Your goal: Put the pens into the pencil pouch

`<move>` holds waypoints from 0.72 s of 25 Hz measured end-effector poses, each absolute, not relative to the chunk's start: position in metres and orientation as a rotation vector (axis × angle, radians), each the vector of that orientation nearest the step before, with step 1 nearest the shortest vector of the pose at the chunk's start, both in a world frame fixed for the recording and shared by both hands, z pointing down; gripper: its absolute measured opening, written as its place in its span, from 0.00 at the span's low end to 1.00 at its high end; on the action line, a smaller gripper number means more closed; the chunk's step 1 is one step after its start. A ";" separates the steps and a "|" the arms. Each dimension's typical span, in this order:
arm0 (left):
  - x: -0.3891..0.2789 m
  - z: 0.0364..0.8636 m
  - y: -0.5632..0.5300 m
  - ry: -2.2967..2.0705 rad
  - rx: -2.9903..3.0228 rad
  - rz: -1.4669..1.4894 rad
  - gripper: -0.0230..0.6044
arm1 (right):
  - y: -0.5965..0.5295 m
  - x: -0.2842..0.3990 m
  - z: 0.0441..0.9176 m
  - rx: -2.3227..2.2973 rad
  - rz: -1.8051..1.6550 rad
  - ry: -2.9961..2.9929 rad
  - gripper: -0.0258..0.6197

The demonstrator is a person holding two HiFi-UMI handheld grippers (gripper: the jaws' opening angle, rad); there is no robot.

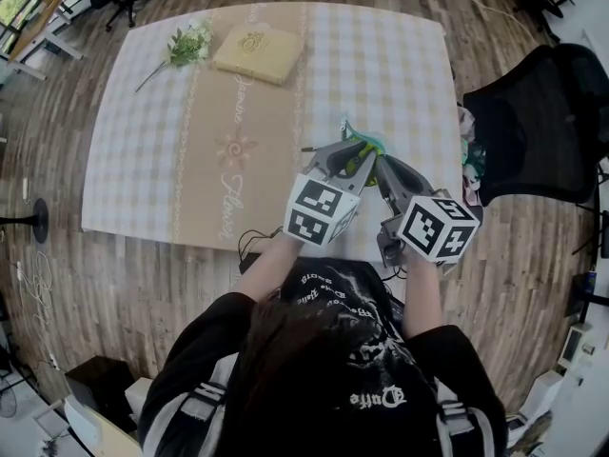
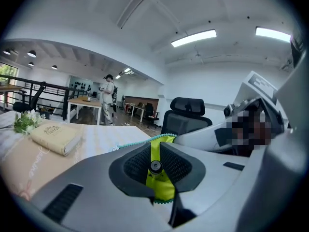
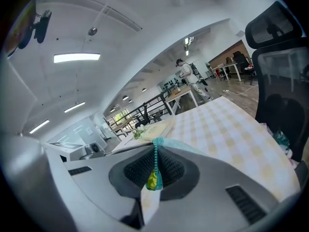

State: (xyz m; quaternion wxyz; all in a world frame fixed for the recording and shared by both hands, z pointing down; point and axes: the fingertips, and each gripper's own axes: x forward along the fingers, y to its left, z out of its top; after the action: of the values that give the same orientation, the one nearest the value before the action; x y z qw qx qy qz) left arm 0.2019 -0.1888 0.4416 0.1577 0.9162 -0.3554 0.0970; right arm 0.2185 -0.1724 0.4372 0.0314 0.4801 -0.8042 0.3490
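Note:
The pencil pouch (image 1: 363,147), yellow-green with a teal zipper, hangs over the table's right front part between both gripper tips. My left gripper (image 1: 354,163) is shut on its yellow-green fabric (image 2: 161,185). A small round dark-tipped piece (image 2: 155,166), perhaps a pen's end, sits between the pads with the fabric. My right gripper (image 1: 379,171) is shut on the pouch's zipper edge (image 3: 155,163), with the teal zipper running up from the pads. The left gripper (image 2: 157,170) and the right gripper (image 3: 154,172) stand close side by side. No loose pens show on the table.
A cream book (image 1: 258,51) and a sprig of white flowers (image 1: 187,44) lie at the far side of the checked tablecloth (image 1: 143,141). A black office chair (image 1: 542,122) stands at the table's right. A person (image 2: 109,96) stands far off in the room.

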 end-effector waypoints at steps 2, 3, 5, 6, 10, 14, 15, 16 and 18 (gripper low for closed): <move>0.202 0.448 -0.188 -1.008 2.602 0.308 0.15 | -0.172 0.218 0.437 1.468 1.076 -2.484 0.08; 0.202 0.450 -0.188 -1.004 2.590 0.315 0.15 | -0.171 0.217 0.437 1.460 1.076 -2.487 0.08; 0.201 0.451 -0.188 -1.012 2.589 0.330 0.15 | -0.171 0.217 0.437 1.451 1.076 -2.489 0.08; 0.201 0.450 -0.187 -1.023 2.600 0.346 0.15 | -0.171 0.217 0.438 1.449 1.079 -2.488 0.08; 0.199 0.445 -0.182 -1.019 2.641 0.373 0.17 | -0.170 0.220 0.441 1.465 1.096 -2.473 0.08; 0.193 0.442 -0.179 -0.950 2.640 0.366 0.42 | -0.169 0.227 0.444 1.499 1.106 -2.455 0.08; 0.192 0.442 -0.177 -0.927 2.641 0.366 0.45 | -0.169 0.229 0.444 1.507 1.105 -2.452 0.08; 0.190 0.442 -0.175 -0.908 2.642 0.366 0.48 | -0.169 0.230 0.444 1.515 1.101 -2.449 0.08; 0.185 0.443 -0.172 -0.884 2.648 0.380 0.53 | -0.169 0.233 0.443 1.532 1.091 -2.444 0.08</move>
State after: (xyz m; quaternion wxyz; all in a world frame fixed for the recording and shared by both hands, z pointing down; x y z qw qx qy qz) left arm 0.1855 -0.1718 0.4433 0.1615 0.9276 -0.3095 0.1330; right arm 0.2326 -0.1686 0.4429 0.0288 0.4965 -0.7922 0.3537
